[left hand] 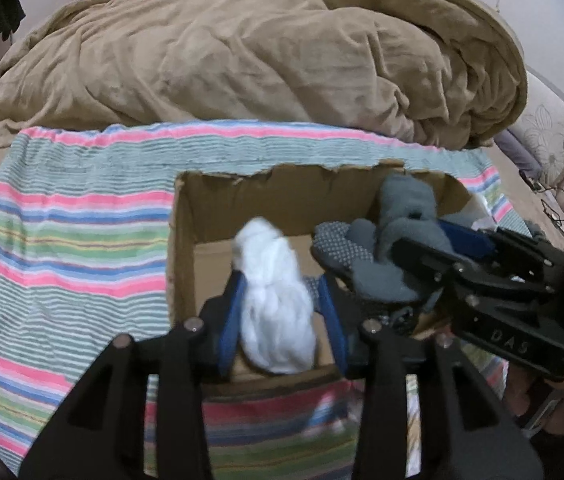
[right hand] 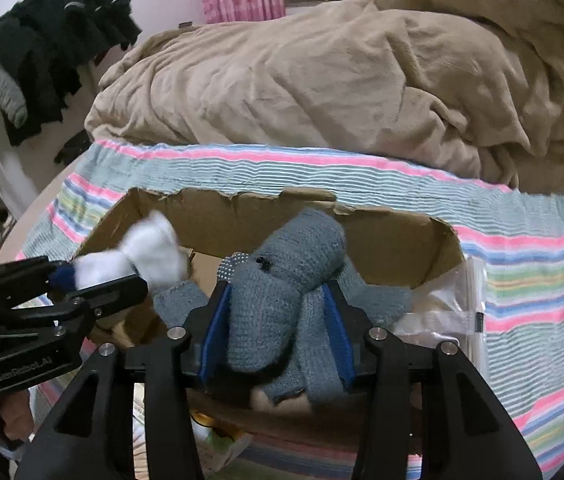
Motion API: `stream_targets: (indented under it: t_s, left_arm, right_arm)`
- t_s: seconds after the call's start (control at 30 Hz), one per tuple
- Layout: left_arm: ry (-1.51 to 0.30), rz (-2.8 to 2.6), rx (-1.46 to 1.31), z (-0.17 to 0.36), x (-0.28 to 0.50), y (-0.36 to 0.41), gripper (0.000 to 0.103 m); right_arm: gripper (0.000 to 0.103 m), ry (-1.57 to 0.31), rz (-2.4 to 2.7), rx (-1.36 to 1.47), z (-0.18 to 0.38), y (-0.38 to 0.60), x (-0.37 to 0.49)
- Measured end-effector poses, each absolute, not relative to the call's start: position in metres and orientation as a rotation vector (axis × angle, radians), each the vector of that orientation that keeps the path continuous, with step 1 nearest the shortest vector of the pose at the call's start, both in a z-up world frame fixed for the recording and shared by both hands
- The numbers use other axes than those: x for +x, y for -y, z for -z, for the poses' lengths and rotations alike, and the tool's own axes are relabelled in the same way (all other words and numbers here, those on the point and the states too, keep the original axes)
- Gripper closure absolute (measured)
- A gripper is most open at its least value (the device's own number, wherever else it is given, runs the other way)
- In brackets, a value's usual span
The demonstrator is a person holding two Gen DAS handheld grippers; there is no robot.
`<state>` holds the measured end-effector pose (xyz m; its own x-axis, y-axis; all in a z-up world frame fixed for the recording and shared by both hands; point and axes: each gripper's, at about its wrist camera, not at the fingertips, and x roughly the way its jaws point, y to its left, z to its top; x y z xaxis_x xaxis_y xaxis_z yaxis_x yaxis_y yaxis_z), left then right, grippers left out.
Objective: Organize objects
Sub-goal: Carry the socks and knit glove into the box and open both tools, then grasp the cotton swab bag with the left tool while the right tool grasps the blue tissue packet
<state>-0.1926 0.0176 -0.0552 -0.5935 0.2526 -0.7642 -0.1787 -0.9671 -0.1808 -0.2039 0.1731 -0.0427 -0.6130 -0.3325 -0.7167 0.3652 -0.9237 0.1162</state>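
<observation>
**Gripping soft items over a torn cardboard box**

Holding a white sock bundle [left hand: 274,300], the left gripper [left hand: 282,292] has its blue-padded fingers [left hand: 230,320] pressed against both sides of the cloth; the bundle is soft, lumpy, slightly blurred, and sits above the open cardboard box [left hand: 218,204]. From the right wrist view the same white sock bundle [right hand: 142,256] sticks out of the left gripper [right hand: 78,276] at the box's left side.

The right gripper [right hand: 278,320] is clamped on a grey knit glove [right hand: 282,292]: chunky ribbed knit, floppy fingers hanging down between the blue pads [right hand: 214,328], a patch of pale grip dots near the top. It hangs over the box interior. In the left wrist view the grey knit glove [left hand: 377,248] shows the dotted palm and the right gripper [left hand: 461,248] comes in from the right.

Box [right hand: 401,248]: plain brown corrugated card, ragged torn top edge, flat bare floor. It rests on a striped towel [left hand: 66,240], terry-like, with pink, blue, green and grey bands. Behind it, a tan fleece blanket [left hand: 262,56], bulky and crumpled. A clear plastic bag [right hand: 441,312] lies touching the box's right wall. Black clothes [right hand: 62,40] hang at far left.
</observation>
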Motion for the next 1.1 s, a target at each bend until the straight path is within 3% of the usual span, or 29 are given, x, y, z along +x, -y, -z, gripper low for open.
stream_targets:
  t_s: [0.07, 0.13, 0.33, 0.63, 1.1]
  left_arm:
    - [0.107, -2.593, -1.273, 0.052, -0.192, -0.020, 0.055]
    - [0.108, -2.599, -1.258, 0.046, -0.188, -0.020, 0.035]
    - [0.108, -2.647, -1.216, 0.022, -0.168, -0.016, 0.030]
    - [0.137, -2.714, -1.138, -0.017, -0.118, -0.006, 0.027]
    - [0.199, -2.740, -1.081, -0.038, -0.043, -0.022, 0.012]
  right_arm:
    - [0.050, -0.048, 2.509, 1.102, 0.042, -0.174, -0.203]
    - [0.048, -0.045, 2.513, 1.095, 0.038, -0.175, -0.200]
    - [0.044, -0.007, 2.561, 1.056, 0.022, -0.183, -0.187]
    - [0.021, -0.025, 2.620, 0.928, -0.023, -0.197, -0.145]
    - [0.016, -0.061, 2.669, 0.823, -0.061, -0.229, -0.063]
